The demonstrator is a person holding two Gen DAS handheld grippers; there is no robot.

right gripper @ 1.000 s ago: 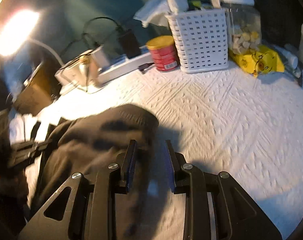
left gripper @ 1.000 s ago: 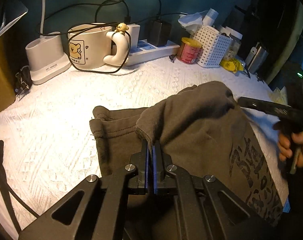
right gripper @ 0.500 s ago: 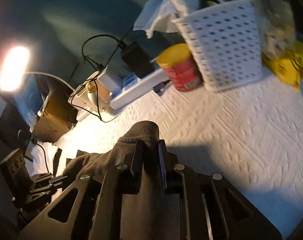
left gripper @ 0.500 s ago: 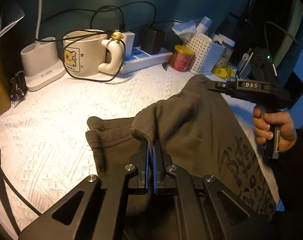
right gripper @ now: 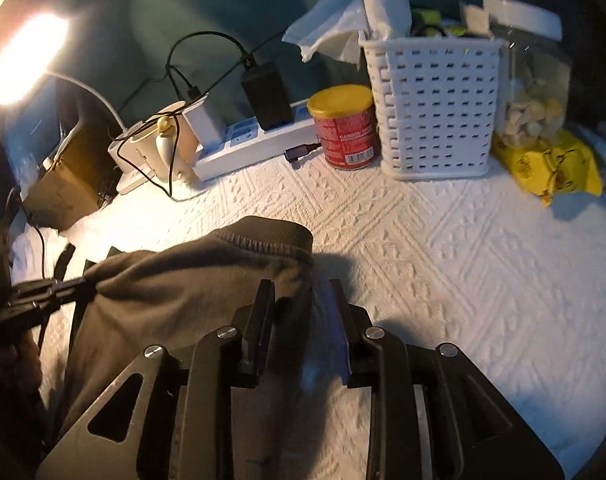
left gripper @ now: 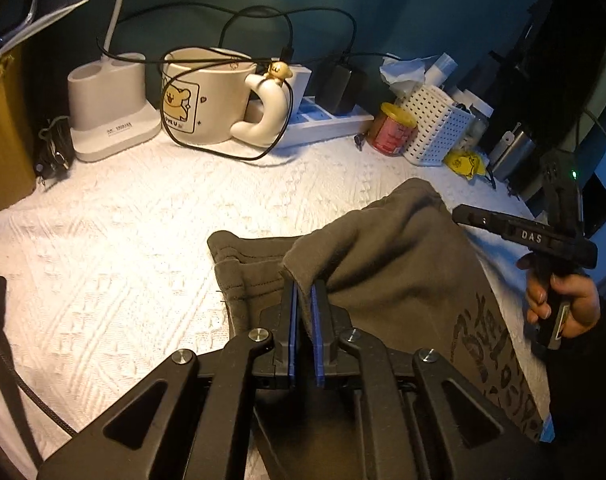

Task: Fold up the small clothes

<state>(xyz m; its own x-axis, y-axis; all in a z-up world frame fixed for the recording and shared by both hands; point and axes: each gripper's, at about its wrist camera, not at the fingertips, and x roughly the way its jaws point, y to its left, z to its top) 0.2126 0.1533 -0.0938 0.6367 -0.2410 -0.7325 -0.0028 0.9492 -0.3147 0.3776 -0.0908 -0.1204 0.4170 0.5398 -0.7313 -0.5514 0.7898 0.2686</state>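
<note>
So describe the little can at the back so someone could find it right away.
Follow the white power strip along the dark back wall to the white perforated basket. The can stands between them on the white textured cloth: small and round, the only red thing there, with a yellow lid.

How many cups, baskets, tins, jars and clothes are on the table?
Cups: 1, the bear mug
Baskets: 1, white basket
Tins: 1, red tin
Jars: 1, clear jar
Clothes: 1, grey garment
Total: 5
</note>
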